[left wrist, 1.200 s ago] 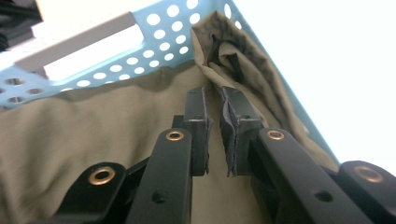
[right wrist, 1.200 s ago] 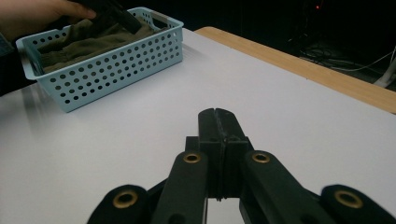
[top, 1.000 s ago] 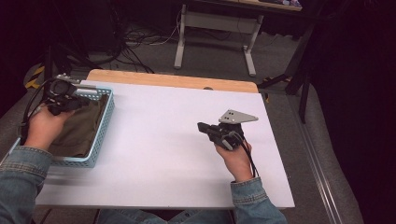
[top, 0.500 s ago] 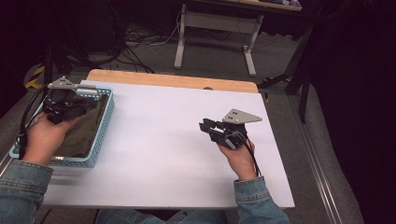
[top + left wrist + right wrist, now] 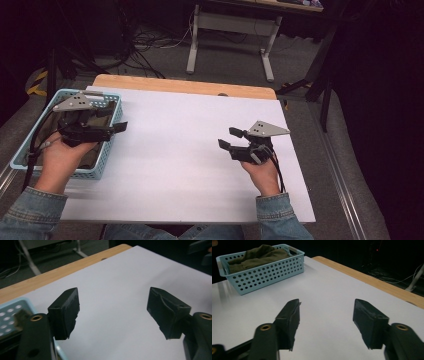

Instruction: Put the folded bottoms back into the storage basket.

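High view shows the left tongs above the blue basket rim, the right tongs over the white surface. Left gripper view: jaws just opened, released, nothing between them. Right gripper view: likewise just-opened jaws, an olive cloth in the basket well apart.

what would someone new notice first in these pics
Probably the light blue basket at the table's left edge, holding a bundle of dark olive cloth. Next, the wide white table top, bare between the two hands. The left hand-held gripper reaches out from above the basket and the right hand-held gripper hovers over the table's right part; both have just been opening, with nothing between the jaws.
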Demonstrator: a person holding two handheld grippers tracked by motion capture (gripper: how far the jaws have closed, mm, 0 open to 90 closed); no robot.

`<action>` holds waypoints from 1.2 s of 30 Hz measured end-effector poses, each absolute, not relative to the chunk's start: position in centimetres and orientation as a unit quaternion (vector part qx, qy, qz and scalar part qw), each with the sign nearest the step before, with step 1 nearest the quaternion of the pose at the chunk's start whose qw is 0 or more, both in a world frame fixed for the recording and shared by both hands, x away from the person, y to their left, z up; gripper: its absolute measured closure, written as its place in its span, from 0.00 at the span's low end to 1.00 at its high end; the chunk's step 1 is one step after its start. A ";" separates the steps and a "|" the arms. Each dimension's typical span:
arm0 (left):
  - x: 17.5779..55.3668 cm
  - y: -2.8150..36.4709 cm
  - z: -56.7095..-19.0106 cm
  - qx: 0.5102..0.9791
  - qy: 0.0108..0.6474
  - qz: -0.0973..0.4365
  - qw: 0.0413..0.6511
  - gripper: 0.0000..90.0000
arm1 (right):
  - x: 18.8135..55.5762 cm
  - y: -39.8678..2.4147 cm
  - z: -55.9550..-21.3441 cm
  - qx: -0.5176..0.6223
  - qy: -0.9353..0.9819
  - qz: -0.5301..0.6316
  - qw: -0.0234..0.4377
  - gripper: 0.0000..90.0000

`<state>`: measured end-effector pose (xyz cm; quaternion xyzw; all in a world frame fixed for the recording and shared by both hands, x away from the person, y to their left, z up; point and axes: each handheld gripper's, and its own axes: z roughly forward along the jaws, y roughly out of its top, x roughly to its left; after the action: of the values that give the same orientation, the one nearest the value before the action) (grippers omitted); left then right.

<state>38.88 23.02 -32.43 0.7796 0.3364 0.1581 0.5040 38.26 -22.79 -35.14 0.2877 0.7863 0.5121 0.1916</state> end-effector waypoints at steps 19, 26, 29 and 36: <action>36.8 17.2 -36.5 0.781 0.275 0.147 0.541 0.00 | 37.3 -24.2 -36.8 0.267 0.788 0.527 0.176 0.04; 36.7 15.8 -38.5 0.782 0.272 0.140 0.544 0.00 | 36.4 -24.5 -38.0 0.259 0.784 0.532 0.186 0.04; 36.8 15.5 -39.6 0.783 0.272 0.135 0.543 0.00 | 36.2 -24.6 -38.4 0.258 0.786 0.529 0.187 0.04; 37.1 14.8 -41.8 0.785 0.278 0.134 0.538 0.00 | 35.9 -24.7 -39.6 0.259 0.787 0.531 0.179 0.05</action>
<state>37.13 14.82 -41.84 0.7846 0.2781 0.1339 0.5377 35.87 -24.71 -39.56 0.2589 0.7869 0.5308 0.1788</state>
